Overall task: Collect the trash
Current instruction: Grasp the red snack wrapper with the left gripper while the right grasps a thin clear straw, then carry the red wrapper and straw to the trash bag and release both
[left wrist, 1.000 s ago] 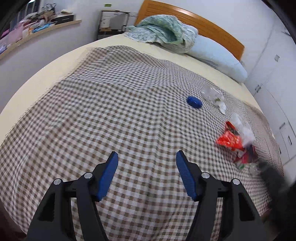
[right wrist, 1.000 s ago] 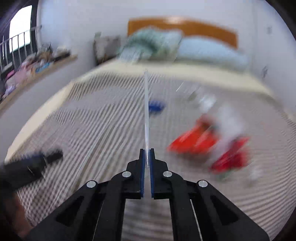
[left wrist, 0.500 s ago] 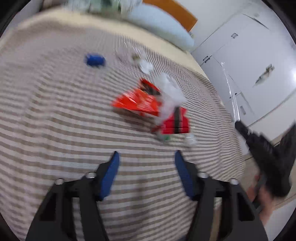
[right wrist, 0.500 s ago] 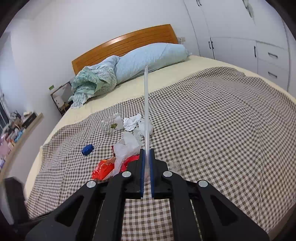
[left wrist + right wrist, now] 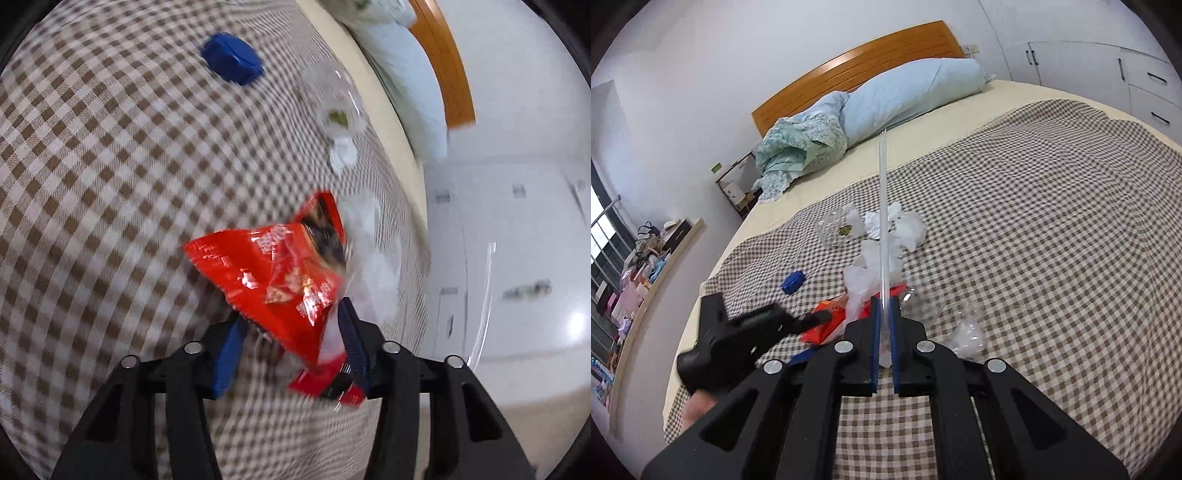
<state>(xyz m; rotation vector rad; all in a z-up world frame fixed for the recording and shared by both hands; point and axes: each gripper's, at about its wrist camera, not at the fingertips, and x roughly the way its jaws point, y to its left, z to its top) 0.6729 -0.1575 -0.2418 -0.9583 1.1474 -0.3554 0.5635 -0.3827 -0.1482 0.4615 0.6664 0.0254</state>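
Note:
A red snack bag (image 5: 273,273) lies on the checked blanket, and my left gripper (image 5: 291,314) has come down around its near end. Its jaws are closing with the bag between them; the pads do not clearly press it. A second red wrapper (image 5: 321,380) sits under the right finger. My right gripper (image 5: 885,300) is shut on a thin clear plastic strip (image 5: 882,206) that sticks straight ahead. The right wrist view shows the left gripper (image 5: 750,332) at the red bag (image 5: 827,321). Around it lie a blue object (image 5: 793,282), a clear cup (image 5: 836,229), white tissues (image 5: 897,225) and crumpled clear plastic (image 5: 964,332).
The checked blanket (image 5: 1034,221) covers most of the bed. A pale blue pillow (image 5: 908,92) and a bundled quilt (image 5: 798,147) lie at the wooden headboard (image 5: 857,62). A cluttered shelf (image 5: 646,266) runs along the left wall, and white wardrobes (image 5: 1145,85) stand at the right.
My left gripper swung right and down from bare blanket onto the red bag, its jaws narrowing. The right gripper turned toward the trash pile, still shut on the clear strip.

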